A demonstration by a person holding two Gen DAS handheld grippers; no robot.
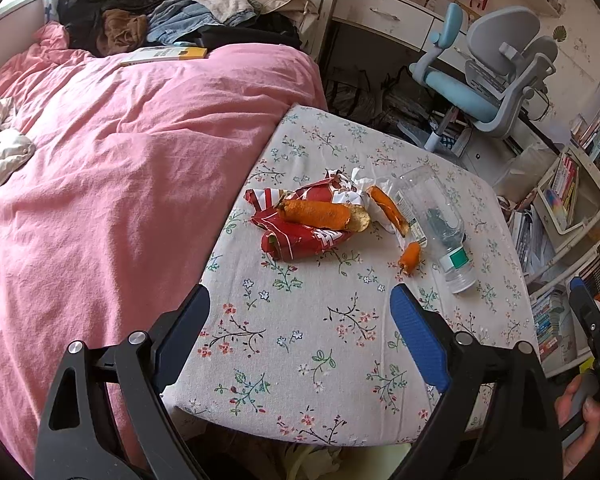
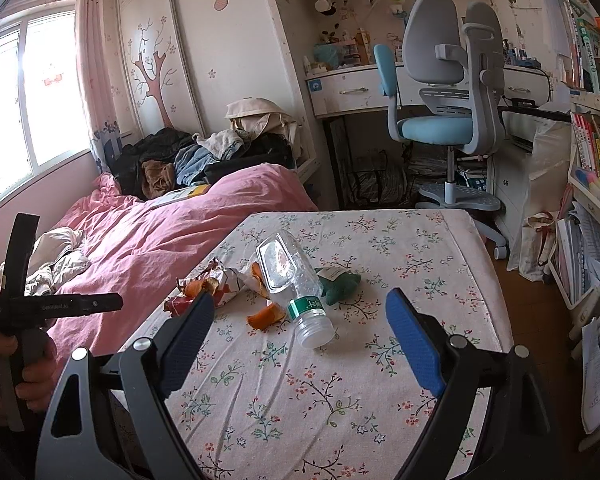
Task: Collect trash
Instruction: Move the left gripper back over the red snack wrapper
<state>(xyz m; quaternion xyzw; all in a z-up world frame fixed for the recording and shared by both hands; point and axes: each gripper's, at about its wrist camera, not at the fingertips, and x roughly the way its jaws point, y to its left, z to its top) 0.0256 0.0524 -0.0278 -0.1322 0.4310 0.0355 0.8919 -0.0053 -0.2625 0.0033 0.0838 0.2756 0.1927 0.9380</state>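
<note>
Jaws on both grippers stand wide apart and empty. Your right gripper (image 2: 300, 322) is nearer the plastic bottle (image 2: 294, 280), lying on the floral desk (image 2: 440, 240) with its neck pointing toward you, long axis along your reach; approach crosswise.

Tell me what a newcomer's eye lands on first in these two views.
The eye goes first to the litter in the middle of the floral-cloth table: a crumpled red snack bag with orange peel lying on it, and a clear plastic bottle on its side just right of them. Next comes the big pink bedspread along the table's left side. Both grippers, left and right, hang open and empty over the table's near part.
</note>
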